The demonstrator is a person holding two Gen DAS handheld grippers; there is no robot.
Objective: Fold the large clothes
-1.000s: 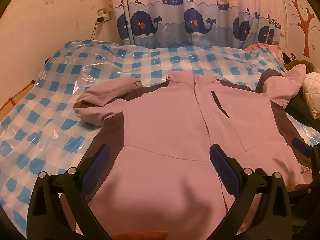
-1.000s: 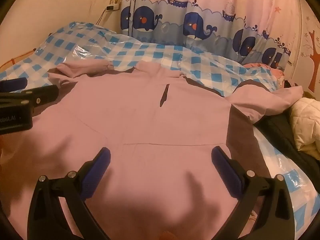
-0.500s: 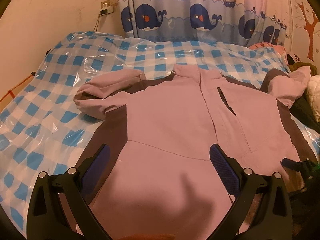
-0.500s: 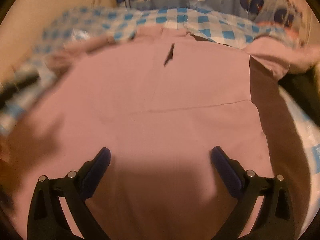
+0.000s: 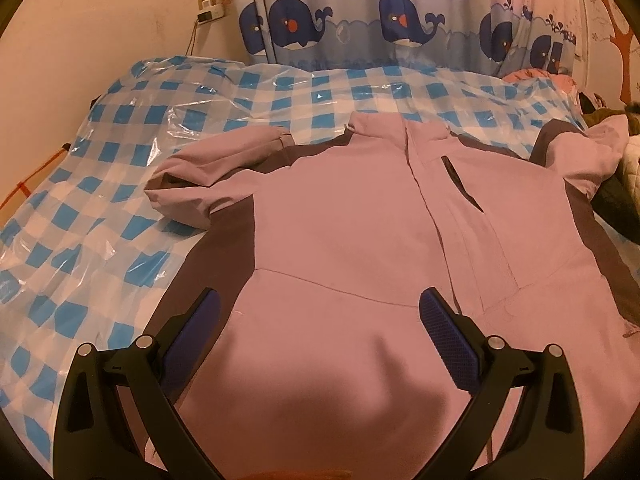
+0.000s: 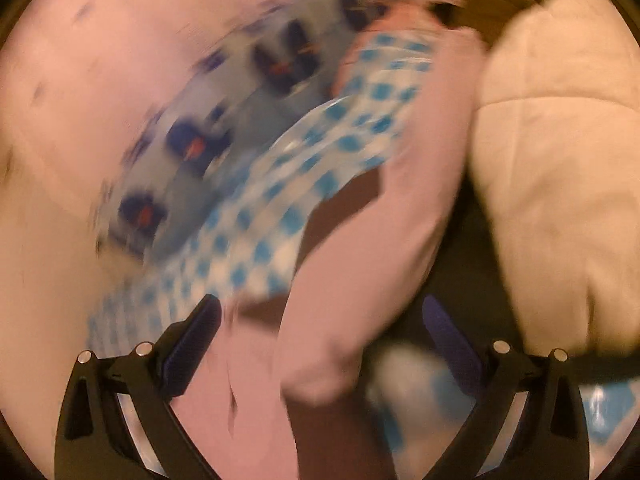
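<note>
A large pink jacket [image 5: 352, 216] with dark brown side panels lies front-up and spread out on the bed. Its left sleeve [image 5: 212, 168] is bent back beside the body. My left gripper [image 5: 320, 312] hovers open over the jacket's lower hem, holding nothing. The right wrist view is blurred by motion. There my right gripper [image 6: 320, 316] is open above the jacket's right sleeve [image 6: 360, 280], which runs between the spread fingers without being clamped.
A blue-and-white checked plastic sheet [image 5: 120, 208] covers the bed. A whale-print curtain [image 5: 360, 20] hangs behind it, and a wall socket [image 5: 210, 8] sits to the left. A cream quilted garment [image 6: 552, 160] and dark clothing [image 5: 616, 204] are piled at the right.
The right gripper has swung quickly from the jacket's body over to its right sleeve and left the left wrist view. The left gripper has drifted slightly; the jacket lies as before.
</note>
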